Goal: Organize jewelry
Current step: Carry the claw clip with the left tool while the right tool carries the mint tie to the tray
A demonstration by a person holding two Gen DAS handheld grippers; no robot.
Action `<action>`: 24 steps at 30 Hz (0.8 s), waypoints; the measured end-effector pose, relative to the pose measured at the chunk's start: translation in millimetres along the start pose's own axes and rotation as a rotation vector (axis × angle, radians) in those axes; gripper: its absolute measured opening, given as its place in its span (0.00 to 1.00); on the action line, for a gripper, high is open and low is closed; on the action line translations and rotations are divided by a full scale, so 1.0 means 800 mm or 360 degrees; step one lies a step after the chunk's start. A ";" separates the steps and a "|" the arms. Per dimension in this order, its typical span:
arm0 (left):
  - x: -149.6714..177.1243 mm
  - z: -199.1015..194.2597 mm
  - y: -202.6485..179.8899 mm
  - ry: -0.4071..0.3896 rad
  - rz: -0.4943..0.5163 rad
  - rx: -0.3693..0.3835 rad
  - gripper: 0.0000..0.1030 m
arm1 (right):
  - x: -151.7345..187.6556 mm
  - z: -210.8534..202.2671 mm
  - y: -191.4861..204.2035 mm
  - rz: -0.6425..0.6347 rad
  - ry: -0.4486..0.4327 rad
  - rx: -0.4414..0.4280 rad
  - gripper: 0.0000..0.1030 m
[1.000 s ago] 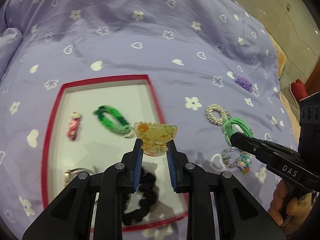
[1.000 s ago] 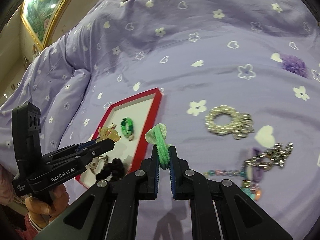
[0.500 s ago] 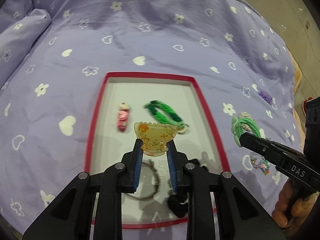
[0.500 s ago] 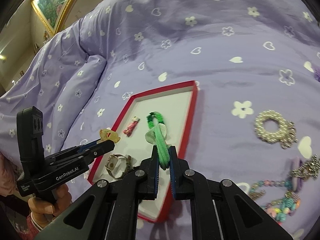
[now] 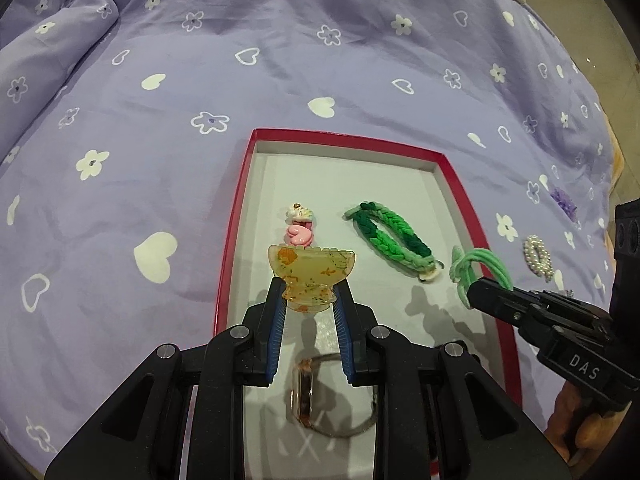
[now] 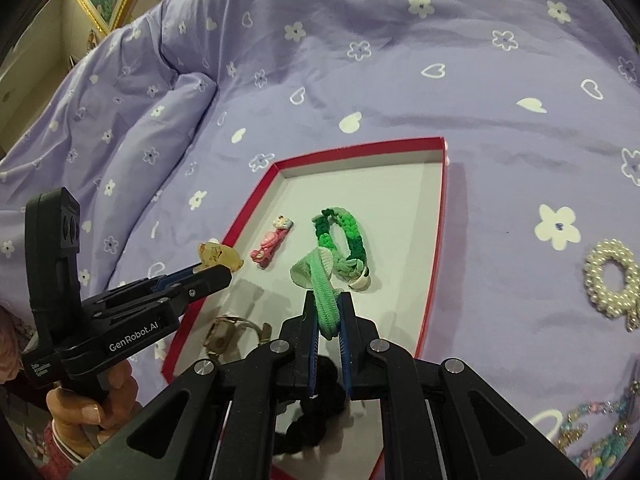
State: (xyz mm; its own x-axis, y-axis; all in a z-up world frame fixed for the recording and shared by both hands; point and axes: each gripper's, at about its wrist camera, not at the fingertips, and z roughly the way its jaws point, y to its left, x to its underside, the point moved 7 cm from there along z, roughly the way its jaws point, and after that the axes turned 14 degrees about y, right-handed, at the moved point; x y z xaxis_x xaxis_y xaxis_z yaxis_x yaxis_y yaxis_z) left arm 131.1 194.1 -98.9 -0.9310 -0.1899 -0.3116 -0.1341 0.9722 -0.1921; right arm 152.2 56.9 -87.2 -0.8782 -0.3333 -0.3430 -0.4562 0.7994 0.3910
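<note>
Amber claw clip [image 5: 311,276] sits pinched in the left gripper [image 5: 309,304] above the red tray [image 5: 460,184]; the right gripper [image 6: 329,316] clamps a green hair tie [image 6: 320,280] over the tray.

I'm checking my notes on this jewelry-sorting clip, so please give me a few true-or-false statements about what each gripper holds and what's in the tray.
1. The left gripper holds an amber hair claw. True.
2. The right gripper is empty. False: its jaws are shut on a light green hair tie.
3. The braided green bracelet lies inside the red-rimmed tray. True.
4. The pearl scrunchie is in the tray. False: it lies on the purple bedspread, right of the tray.
5. A pink clip lies in the tray. True.
</note>
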 end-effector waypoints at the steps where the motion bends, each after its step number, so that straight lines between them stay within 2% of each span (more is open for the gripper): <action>1: -0.001 0.003 0.000 0.0004 0.0005 -0.0003 0.21 | -0.001 0.004 -0.001 0.0002 0.0013 0.0008 0.08; 9: -0.004 0.029 0.002 0.0075 0.0023 -0.0026 0.21 | -0.004 0.035 -0.006 -0.0010 0.0116 0.0070 0.10; 19: -0.003 0.037 0.003 0.0091 0.0040 -0.0036 0.21 | -0.003 0.034 -0.008 -0.0035 0.0112 0.0083 0.12; 24: -0.004 0.038 0.000 0.0096 0.0050 -0.0048 0.22 | -0.004 0.033 -0.004 -0.0041 0.0116 0.0056 0.18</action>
State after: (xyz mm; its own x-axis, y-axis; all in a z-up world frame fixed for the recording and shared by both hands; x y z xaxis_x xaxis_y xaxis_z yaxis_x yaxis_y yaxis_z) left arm 144.2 190.6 -126.0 -0.9536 -0.1514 -0.2602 -0.1136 0.9814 -0.1549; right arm 160.5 68.6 -110.2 -0.8750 -0.3884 -0.2890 -0.4745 0.8067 0.3523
